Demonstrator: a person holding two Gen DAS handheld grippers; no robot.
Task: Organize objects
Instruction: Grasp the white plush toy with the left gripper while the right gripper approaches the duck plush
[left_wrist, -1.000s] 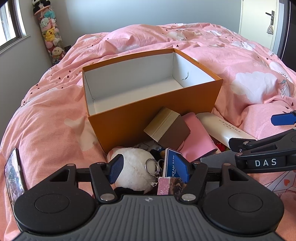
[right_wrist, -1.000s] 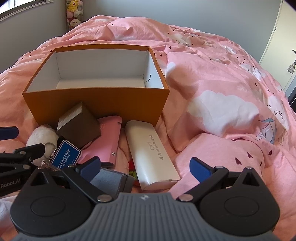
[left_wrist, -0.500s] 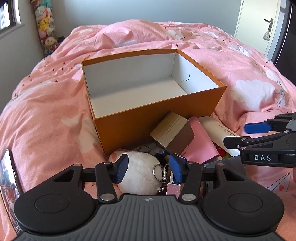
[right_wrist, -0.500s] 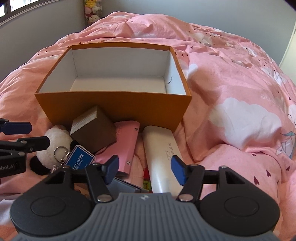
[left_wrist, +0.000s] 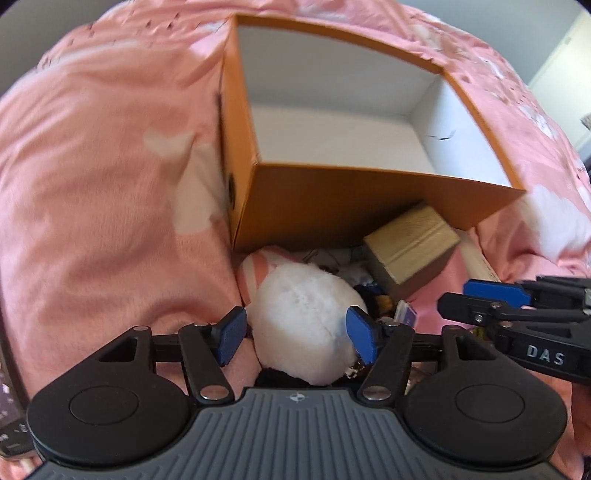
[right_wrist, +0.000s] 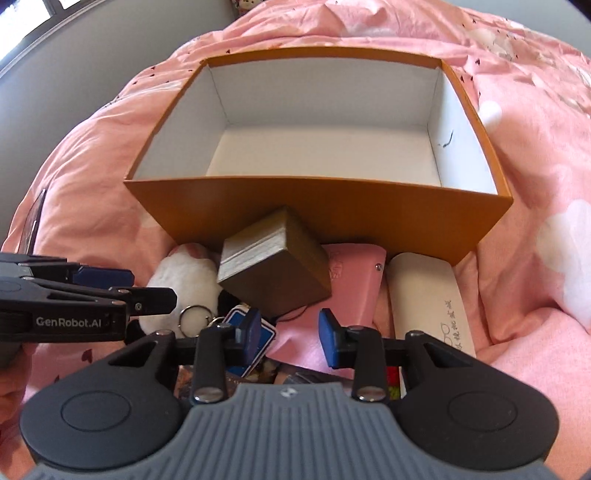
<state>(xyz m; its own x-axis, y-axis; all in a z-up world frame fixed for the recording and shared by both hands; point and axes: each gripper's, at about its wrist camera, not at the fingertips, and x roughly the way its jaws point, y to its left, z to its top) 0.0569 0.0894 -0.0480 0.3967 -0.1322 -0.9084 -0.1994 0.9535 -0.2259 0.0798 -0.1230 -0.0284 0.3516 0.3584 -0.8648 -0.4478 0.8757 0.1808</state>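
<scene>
A dark, glossy flat device was seen lying at the far left on the pink bedspread printed with white clouds. Next to it, the left gripper was angled steeply down over a white plush toy with black patches. Its jaws were opening, the blue pads standing either side of the toy's round body; the right pad was at the fur's edge, and real contact could not be told. Behind the toy stood an open orange cardboard box with a white inside, nothing being visible in it. A small brown cube-shaped box with a pale gold lid was tilted against the orange box's front wall, just right of the toy. A metal key ring and a blue rectangular tag with white lettering were found below the cube. The right gripper was held over this spot, its jaws closing; its left pad overlapped the blue tag, pink fabric showed in the gap, and nothing was seen clamped. Further right, a pink snap-fastened wallet was lying against a white oblong hard case with printed writing, both touching the orange box's front.
</scene>
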